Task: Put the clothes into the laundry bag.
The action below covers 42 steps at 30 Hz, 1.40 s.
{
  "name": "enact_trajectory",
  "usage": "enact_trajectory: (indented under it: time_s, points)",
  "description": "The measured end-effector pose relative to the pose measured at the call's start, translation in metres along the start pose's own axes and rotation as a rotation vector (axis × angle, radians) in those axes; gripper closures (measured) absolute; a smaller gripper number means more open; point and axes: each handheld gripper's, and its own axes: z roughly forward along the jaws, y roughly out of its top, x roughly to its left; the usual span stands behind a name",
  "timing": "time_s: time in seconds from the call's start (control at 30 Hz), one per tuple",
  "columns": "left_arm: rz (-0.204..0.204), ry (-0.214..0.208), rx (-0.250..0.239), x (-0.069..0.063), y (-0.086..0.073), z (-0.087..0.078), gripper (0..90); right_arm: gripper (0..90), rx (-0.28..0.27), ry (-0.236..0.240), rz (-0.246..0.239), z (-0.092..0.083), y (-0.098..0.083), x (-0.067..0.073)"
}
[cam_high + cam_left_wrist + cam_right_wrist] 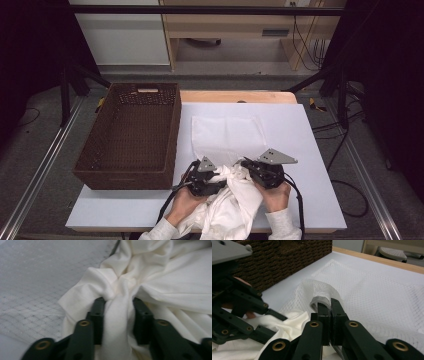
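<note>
A white mesh bag (227,132) lies flat in the middle of the white board, its near edge lifted. A bunched white cloth (230,205) sits at the front edge between my two grippers and hangs over the board's edge. My left gripper (221,179) is shut on a twisted fold of the cloth (117,322), and the fabric fills the gap between its pads. My right gripper (328,303) is shut on the grey-trimmed rim of the mesh bag (319,293), holding it up just above the cloth (287,327). In the high view the right gripper (246,166) is close beside the left one.
A dark brown wicker basket (172,135) stands on the left side of the table, right beside the mesh bag, with nothing inside it. Bare white board (310,165) lies to the right. A wooden edge (235,96) runs along the back.
</note>
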Motion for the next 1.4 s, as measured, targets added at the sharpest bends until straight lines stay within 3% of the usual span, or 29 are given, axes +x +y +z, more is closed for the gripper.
enact_trajectory:
  time_s: [0.07, 0.17, 0.23, 0.3, 0.43, 0.5, 0.6, 0.67, 0.8, 0.9, 0.97, 1.0, 1.13, 1.23, 1.33, 1.4]
  points:
    - [0.015, 0.008, -0.013, -0.004, 0.001, -0.003, 72.9, 88.7, 0.002, -0.001, -0.001, 0.001, -0.001, 0.000]
    - [0.003, -0.036, -0.084, -0.011, 0.004, -0.017, 74.4, 88.7, 0.001, -0.004, 0.002, 0.001, -0.001, 0.000]
    - [0.028, -0.059, -0.133, -0.021, 0.009, -0.027, 74.7, 88.7, -0.001, -0.003, 0.010, 0.002, -0.001, 0.000]
    - [0.065, -0.061, -0.146, -0.033, 0.016, -0.030, 75.1, 88.7, -0.008, 0.001, 0.019, 0.002, -0.001, -0.001]
    - [0.110, -0.044, -0.141, -0.050, 0.030, -0.011, 75.4, 88.8, -0.015, 0.004, 0.018, 0.002, -0.002, -0.001]
    - [0.105, -0.041, -0.133, -0.051, 0.033, -0.001, 75.4, 88.8, -0.016, 0.001, 0.018, 0.001, -0.003, -0.001]
    - [0.068, -0.054, -0.095, -0.045, 0.033, 0.015, 75.2, 88.9, -0.014, 0.007, 0.022, 0.002, -0.004, -0.004]
    - [0.072, -0.035, -0.050, -0.040, 0.031, 0.027, 75.0, 88.9, -0.030, 0.020, 0.022, 0.000, -0.003, -0.004]
    - [0.059, -0.005, -0.039, -0.033, 0.029, 0.035, 73.6, 88.9, -0.040, 0.041, 0.004, -0.004, 0.000, 0.000]
    - [0.056, 0.036, -0.056, -0.033, 0.027, 0.033, 64.4, 88.9, -0.039, 0.032, -0.002, -0.006, 0.000, 0.000]
    - [0.041, 0.074, -0.072, -0.033, 0.026, 0.027, 49.5, 88.9, -0.032, 0.022, -0.002, -0.008, -0.001, -0.002]
    - [0.038, 0.081, -0.080, -0.033, 0.026, 0.022, 36.7, 88.9, -0.023, 0.004, -0.009, -0.009, -0.002, -0.003]
    - [0.049, 0.102, -0.104, -0.027, 0.025, -0.006, 28.8, 88.9, -0.021, 0.004, 0.001, -0.011, -0.004, -0.005]
    - [0.055, 0.111, -0.115, -0.014, 0.022, -0.022, 27.3, 88.9, -0.019, 0.005, -0.004, -0.011, -0.004, -0.004]
    - [0.000, 0.086, -0.061, 0.004, 0.018, -0.013, 23.6, 88.9, -0.013, 0.008, -0.001, -0.008, -0.003, -0.002]
    - [-0.030, 0.060, -0.041, 0.009, 0.012, -0.001, 25.4, 88.8, -0.008, 0.009, -0.003, -0.006, -0.004, -0.001]
